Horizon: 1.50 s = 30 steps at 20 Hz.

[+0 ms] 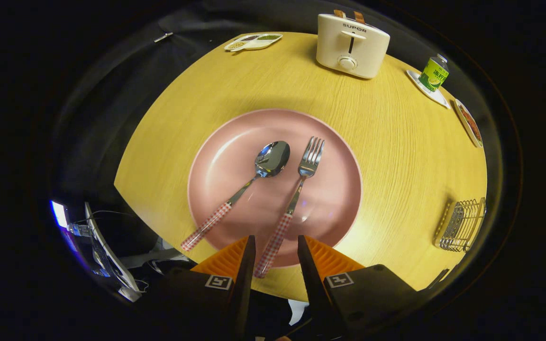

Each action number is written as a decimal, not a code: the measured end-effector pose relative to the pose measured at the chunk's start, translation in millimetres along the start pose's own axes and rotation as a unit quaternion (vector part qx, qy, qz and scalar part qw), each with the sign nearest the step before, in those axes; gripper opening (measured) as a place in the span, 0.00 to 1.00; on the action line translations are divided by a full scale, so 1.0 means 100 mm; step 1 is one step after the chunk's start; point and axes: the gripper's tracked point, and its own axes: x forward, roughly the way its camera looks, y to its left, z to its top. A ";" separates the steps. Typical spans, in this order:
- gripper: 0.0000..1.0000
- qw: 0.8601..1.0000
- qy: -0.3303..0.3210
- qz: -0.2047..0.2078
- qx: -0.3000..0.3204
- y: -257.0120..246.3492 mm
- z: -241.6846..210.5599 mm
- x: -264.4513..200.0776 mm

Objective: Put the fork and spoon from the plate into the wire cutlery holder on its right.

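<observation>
The gripper (276, 248) is positioned above the near rim of the plate (221, 161), fingers parted and straddling the fork (292, 201) handle end without contact.

Pink plate (235, 156) at centre of round wooden table (396, 142). On plate: spoon (247, 182) left, fork (296, 189) right, both with red-checked handles, handle ends past plate's near rim. Gripper (277, 246) at plate's near rim, fingers apart, fork handle end between them, no contact visible. Wire cutlery holder (460, 225) right of plate, at table edge. Toaster (351, 45) beyond plate. Green can (434, 73) on coaster, far right of plate.
</observation>
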 end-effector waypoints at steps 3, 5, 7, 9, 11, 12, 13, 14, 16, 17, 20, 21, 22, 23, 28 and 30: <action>0.30 0.999 0.024 0.008 0.028 0.02 -0.04 0.13; 0.20 0.998 0.028 0.011 0.048 -0.02 -0.03 0.10; 0.12 0.999 0.013 0.013 0.050 -0.12 0.03 0.02; 0.11 0.998 0.006 0.023 0.066 -0.18 0.04 -0.07; 0.12 0.996 -0.003 0.038 0.078 -0.25 0.06 -0.22; 0.12 0.996 -0.010 0.045 0.079 -0.29 0.07 -0.31; 0.11 0.995 -0.016 0.054 0.077 -0.33 0.07 -0.41; 0.12 0.995 -0.022 0.061 0.073 -0.37 0.06 -0.52; 0.12 0.995 -0.039 0.071 0.063 -0.51 0.06 -0.76; 0.12 0.994 -0.048 0.074 0.059 -0.59 0.07 -0.88; 0.12 0.993 -0.073 0.069 0.055 -0.96 0.06 -1.24; 0.12 0.993 -0.078 0.065 0.054 -1.11 0.04 -1.35; 0.11 0.993 -0.081 0.060 0.055 -1.27 0.02 -1.47; 0.12 0.993 -0.083 0.054 0.057 -1.43 -0.01 -1.57; 0.11 0.997 -0.053 0.020 0.045 -2.21 -0.29 -1.98; 0.11 0.999 -0.027 0.015 0.042 -2.47 -0.43 -2.07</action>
